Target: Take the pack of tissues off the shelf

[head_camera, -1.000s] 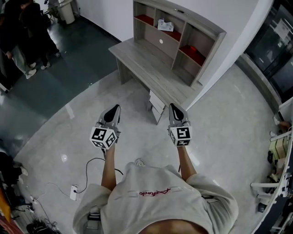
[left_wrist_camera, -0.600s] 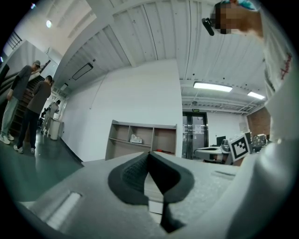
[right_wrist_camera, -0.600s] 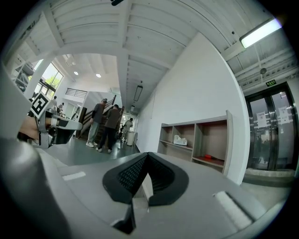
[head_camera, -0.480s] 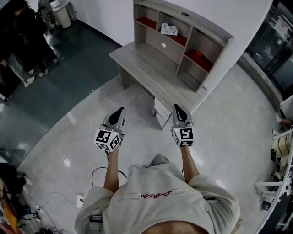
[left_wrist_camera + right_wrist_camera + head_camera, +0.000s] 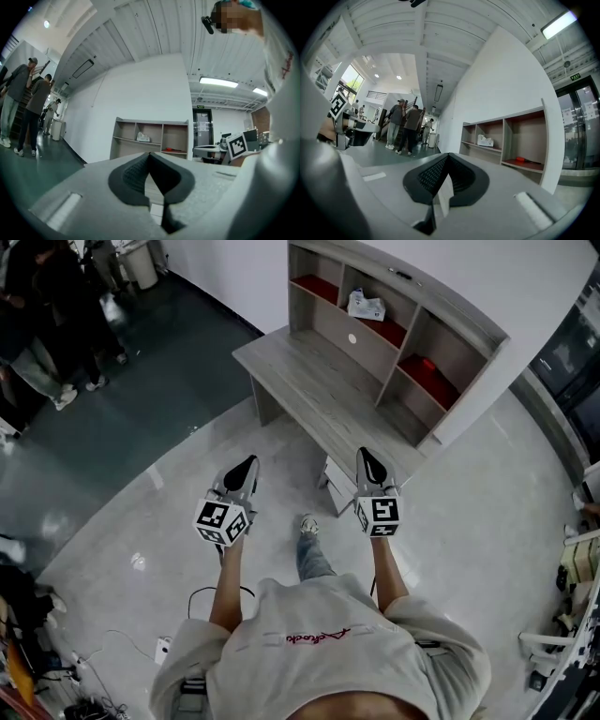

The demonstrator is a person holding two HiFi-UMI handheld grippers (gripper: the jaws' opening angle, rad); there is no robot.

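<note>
A white pack of tissues [image 5: 367, 305] lies in the upper middle compartment of the grey wooden shelf [image 5: 403, 343] on top of the desk [image 5: 309, 381]. It also shows small and far off as the tissue pack [image 5: 143, 137] in the left gripper view and the tissue pack [image 5: 485, 140] in the right gripper view. My left gripper [image 5: 247, 465] and right gripper [image 5: 365, 456] are held out side by side above the floor, well short of the desk. Both are shut and hold nothing. In their own views the left gripper [image 5: 149, 154] and right gripper [image 5: 448, 155] point at the shelf.
Red items [image 5: 427, 365] lie in the outer shelf compartments. A small drawer unit [image 5: 337, 486] stands under the desk. People [image 5: 37, 324] stand at the far left by a bin [image 5: 141, 261]. A cable and power strip [image 5: 161, 648] lie on the floor behind me.
The person has stepped forward, one foot now out in front. The desk and shelf have shifted right in the head view. Both grippers stay shut and side by side.
</note>
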